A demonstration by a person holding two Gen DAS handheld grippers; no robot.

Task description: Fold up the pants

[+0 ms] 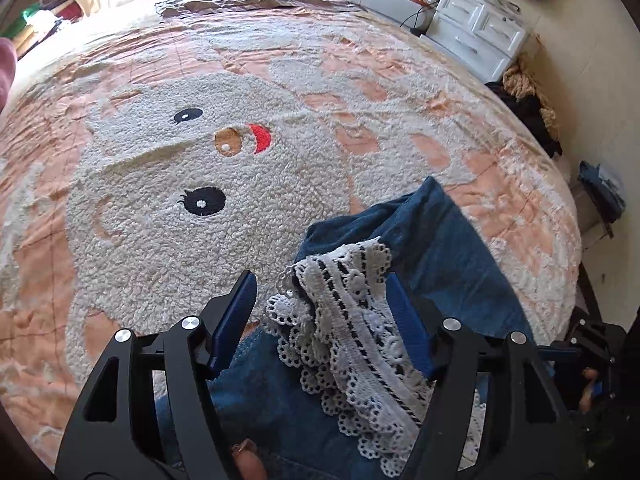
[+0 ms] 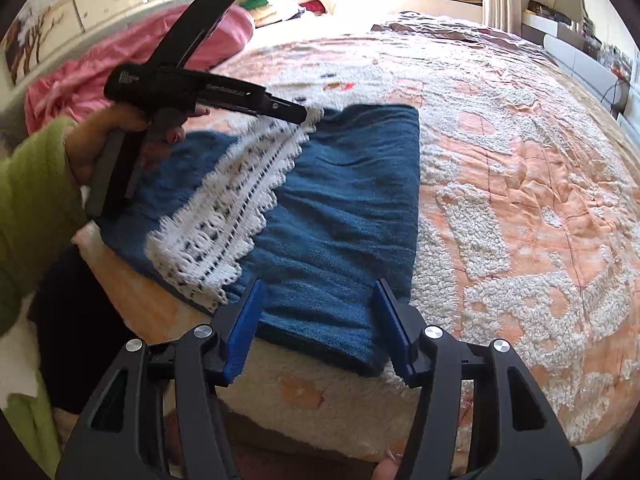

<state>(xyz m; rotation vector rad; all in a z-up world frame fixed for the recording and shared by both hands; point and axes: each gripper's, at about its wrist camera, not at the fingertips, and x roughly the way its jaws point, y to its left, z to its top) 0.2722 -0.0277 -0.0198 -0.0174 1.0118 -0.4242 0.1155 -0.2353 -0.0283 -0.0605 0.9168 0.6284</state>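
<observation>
The blue denim pants [image 2: 344, 208] lie folded in a rectangle on the bed, with a white lace trim [image 2: 232, 208] running diagonally across them. My left gripper [image 1: 320, 292] is open, and the bunched lace trim [image 1: 352, 320] sits between its blue pads over the denim [image 1: 448, 248]. The left gripper also shows in the right wrist view [image 2: 298, 114], at the far end of the lace. My right gripper [image 2: 316, 300] is open, its blue pads straddling the near edge of the pants just above the cloth.
The bed is covered by a peach and white fleecy blanket [image 1: 200, 168] with a cartoon face. A pink cloth [image 2: 120, 60] lies at the far left. A white drawer unit [image 1: 480, 28] stands beyond the bed. Dark clothes [image 1: 528, 108] are piled by the wall.
</observation>
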